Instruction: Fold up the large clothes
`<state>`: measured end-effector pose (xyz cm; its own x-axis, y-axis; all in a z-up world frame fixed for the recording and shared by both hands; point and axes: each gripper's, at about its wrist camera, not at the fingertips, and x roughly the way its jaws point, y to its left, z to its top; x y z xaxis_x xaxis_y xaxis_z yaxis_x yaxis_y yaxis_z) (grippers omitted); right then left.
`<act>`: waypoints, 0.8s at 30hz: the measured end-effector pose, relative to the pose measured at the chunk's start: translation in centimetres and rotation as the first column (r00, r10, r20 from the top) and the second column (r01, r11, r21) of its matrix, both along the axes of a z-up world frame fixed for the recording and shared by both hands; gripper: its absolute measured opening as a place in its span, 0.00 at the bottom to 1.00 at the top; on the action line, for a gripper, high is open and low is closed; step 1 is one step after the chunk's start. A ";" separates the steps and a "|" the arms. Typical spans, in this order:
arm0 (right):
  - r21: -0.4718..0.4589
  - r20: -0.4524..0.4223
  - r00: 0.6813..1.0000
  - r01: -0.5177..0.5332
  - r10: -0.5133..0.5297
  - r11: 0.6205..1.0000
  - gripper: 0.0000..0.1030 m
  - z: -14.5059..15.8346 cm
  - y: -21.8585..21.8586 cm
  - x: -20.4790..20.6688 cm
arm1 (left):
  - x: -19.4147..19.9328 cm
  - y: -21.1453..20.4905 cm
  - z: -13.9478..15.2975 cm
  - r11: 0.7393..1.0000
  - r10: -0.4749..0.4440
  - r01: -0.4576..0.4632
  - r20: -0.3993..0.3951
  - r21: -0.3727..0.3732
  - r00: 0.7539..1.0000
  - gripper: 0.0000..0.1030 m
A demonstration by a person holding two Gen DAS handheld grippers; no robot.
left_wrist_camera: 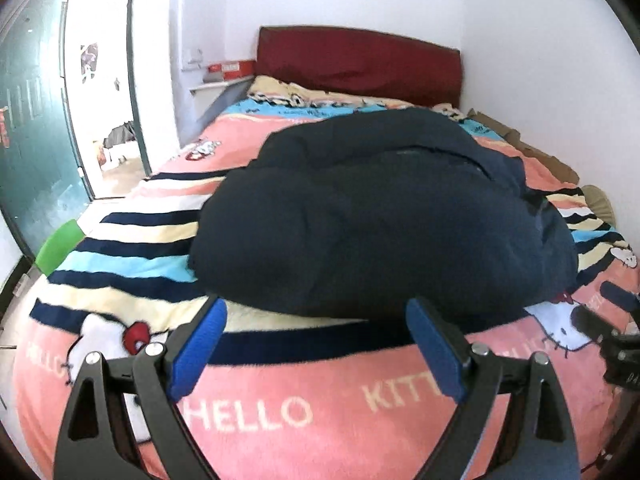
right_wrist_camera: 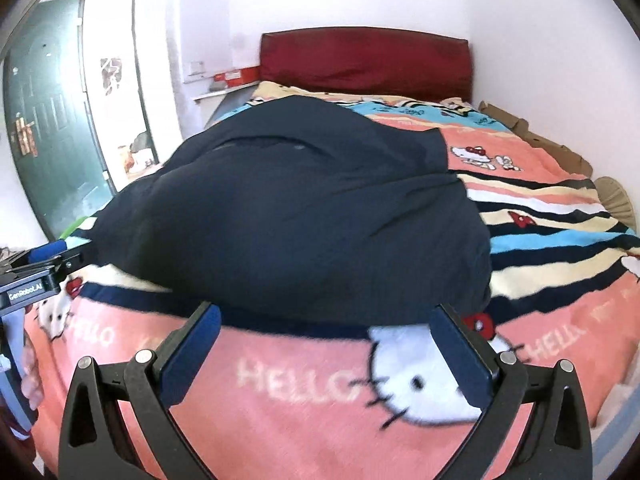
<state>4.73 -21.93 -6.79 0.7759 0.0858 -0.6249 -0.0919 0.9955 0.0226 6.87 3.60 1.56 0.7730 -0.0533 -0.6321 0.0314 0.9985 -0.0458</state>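
Dark navy garment bundled mid-bed on Hello Kitty blanket, long axis running toward red headboard, left gripper and right gripper fingers wide apart, empty, just short of its near edge

The garment is plain dark navy. The blanket is pink with white cat faces, cream lettering, and navy, cream and light-blue stripes. The headboard is dark red; the door is green.
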 end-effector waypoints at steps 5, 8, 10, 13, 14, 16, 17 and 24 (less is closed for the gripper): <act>-0.026 0.026 0.999 -0.023 0.024 0.999 0.99 -0.1 1.4 -2.1 | -2.1 -0.1 0.2 0.999 -0.020 0.020 0.008 -0.042 1.000 0.89; -0.054 0.047 0.998 -0.035 0.037 0.998 0.99 -0.1 2.1 -2.9 | -2.9 -0.3 0.5 0.998 -0.032 0.034 0.043 -0.051 0.999 0.89; -0.068 0.059 0.997 -0.043 0.047 0.997 0.99 0.0 2.5 -3.2 | -3.3 -0.5 0.7 0.997 -0.050 0.053 0.059 -0.051 0.997 0.89; -0.075 0.072 0.996 -0.048 0.053 0.996 0.99 0.1 2.8 -3.6 | -3.5 -1.3 0.7 0.997 -0.077 0.078 0.044 -0.021 0.996 0.89; -0.076 0.074 0.996 -0.048 0.053 0.996 0.99 0.1 2.9 -3.6 | -3.5 -1.4 0.6 0.996 -0.082 0.083 0.032 -0.015 0.996 0.89; -0.073 0.077 0.996 -0.048 0.053 0.996 0.99 0.1 2.8 -3.7 | -3.5 -1.6 0.4 0.996 -0.091 0.091 0.020 -0.010 0.996 0.89; -0.074 0.078 0.996 -0.047 0.053 0.996 0.99 0.0 2.8 -3.7 | -3.6 -1.8 0.3 0.997 -0.082 0.082 0.018 0.003 0.996 0.89; -0.064 0.074 0.996 -0.041 0.046 0.997 0.99 -0.5 2.3 -3.7 | -3.8 -2.7 0.2 0.997 -0.061 0.059 0.021 0.054 0.998 0.89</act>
<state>1.03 -19.66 -7.26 0.8174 0.0832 -0.5700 -0.1341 0.9898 -0.0479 3.06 0.92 1.78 0.7834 -0.0666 -0.6180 0.0918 0.9957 0.0090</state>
